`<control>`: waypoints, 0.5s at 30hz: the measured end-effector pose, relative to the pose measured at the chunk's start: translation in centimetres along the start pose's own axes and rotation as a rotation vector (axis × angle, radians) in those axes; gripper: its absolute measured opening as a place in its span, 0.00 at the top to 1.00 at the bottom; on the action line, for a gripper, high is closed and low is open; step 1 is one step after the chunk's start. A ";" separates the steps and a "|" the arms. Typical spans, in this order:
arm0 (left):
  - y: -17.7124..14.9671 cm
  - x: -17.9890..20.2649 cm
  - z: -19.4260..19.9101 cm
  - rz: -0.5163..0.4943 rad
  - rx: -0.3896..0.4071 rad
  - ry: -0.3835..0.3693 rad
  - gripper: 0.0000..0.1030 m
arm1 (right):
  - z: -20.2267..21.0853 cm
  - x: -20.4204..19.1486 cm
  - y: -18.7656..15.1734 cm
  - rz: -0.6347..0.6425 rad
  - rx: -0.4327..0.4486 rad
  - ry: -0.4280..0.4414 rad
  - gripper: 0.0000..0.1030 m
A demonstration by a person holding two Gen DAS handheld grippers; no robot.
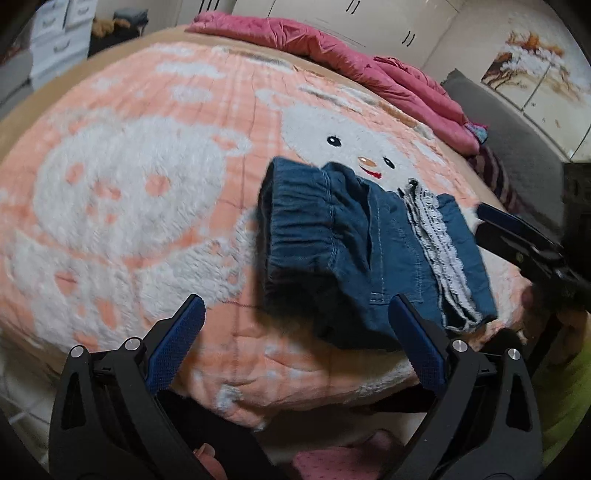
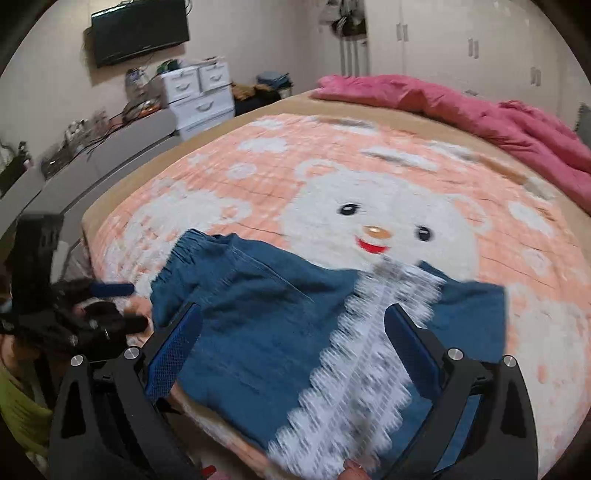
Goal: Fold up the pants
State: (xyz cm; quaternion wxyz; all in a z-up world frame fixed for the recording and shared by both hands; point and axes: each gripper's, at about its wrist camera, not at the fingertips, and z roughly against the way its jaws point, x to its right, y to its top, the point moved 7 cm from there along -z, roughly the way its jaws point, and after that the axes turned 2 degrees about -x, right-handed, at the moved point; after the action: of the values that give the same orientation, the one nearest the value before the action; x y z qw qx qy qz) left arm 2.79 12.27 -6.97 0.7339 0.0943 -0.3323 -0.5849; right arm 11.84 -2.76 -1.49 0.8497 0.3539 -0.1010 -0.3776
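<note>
Pants sit folded in a blue denim bundle on the bed, near its front edge, on top of the peach blanket w/ the white bear face. Elastic waistband is on the left of the bundle in my left wrist view; white lace trim runs across the top layer, blurred in the right wrist view. The bundle lies just below the bear's mouth.

My left hand-held gripper has its fingers wide apart, nothing between the blue pads; it hangs at the near edge of the bed, right pad overlapping the lower edge of the denim in view, contact I can't tell. My right hand-held gripper is also spread wide, above the pants w/ the lace strip seen between the fingers, not clamped on anything. In the left view it shows at the right of the bundle.

Further out: crumpled pink quilt along the far side of the bed, white drawer unit and wall TV beyond, white wardrobe doors behind.
</note>
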 end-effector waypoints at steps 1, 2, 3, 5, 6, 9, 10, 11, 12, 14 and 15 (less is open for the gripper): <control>-0.1 0.1 -0.2 0.005 -0.005 -0.010 0.09 | -0.8 -0.3 0.5 -0.002 -0.022 0.024 0.05; -0.2 0.2 -0.5 0.012 -0.010 -0.027 0.09 | -1.3 -0.4 0.9 -0.002 -0.039 0.044 0.05; -0.2 0.4 -0.8 0.020 -0.013 -0.042 0.10 | -1.9 -0.7 1.3 0.004 -0.055 0.065 0.05; -0.2 0.7 -1.2 0.040 -0.020 -0.071 0.23 | -3.2 -1.5 2.3 0.031 -0.094 0.102 0.05; -0.2 0.8 -1.5 0.048 -0.023 -0.082 0.26 | -3.9 -2.1 2.9 0.052 -0.113 0.127 0.05; -0.4 0.5 -2.2 0.074 -0.038 -0.089 0.40 | -5.7 -3.2 3.7 0.089 -0.168 0.169 0.05; -0.5 0.5 -2.3 0.074 -0.039 -0.088 0.41 | -6.5 -3.8 4.0 0.106 -0.193 0.186 0.05; -0.6 0.5 -2.4 0.074 -0.039 -0.087 0.42 | -7.2 -4.2 4.3 0.123 -0.214 0.201 0.05; -0.6 0.5 -2.5 0.075 -0.039 -0.087 0.42 | -7.7 -4.6 4.6 0.140 -0.222 0.203 0.05; -0.6 0.5 -2.7 0.073 -0.038 -0.090 0.42 | -8.9 -5.6 5.0 0.176 -0.254 0.231 0.05; -0.6 0.5 -2.7 0.075 -0.038 -0.092 0.42 | -9.3 -6.0 5.2 0.187 -0.266 0.239 0.05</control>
State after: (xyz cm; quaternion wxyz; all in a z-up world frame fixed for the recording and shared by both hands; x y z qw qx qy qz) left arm 3.96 10.93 -9.21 0.7409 0.0407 -0.3581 -0.5667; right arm 14.71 8.83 -4.16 0.9262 0.2701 0.0190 -0.2625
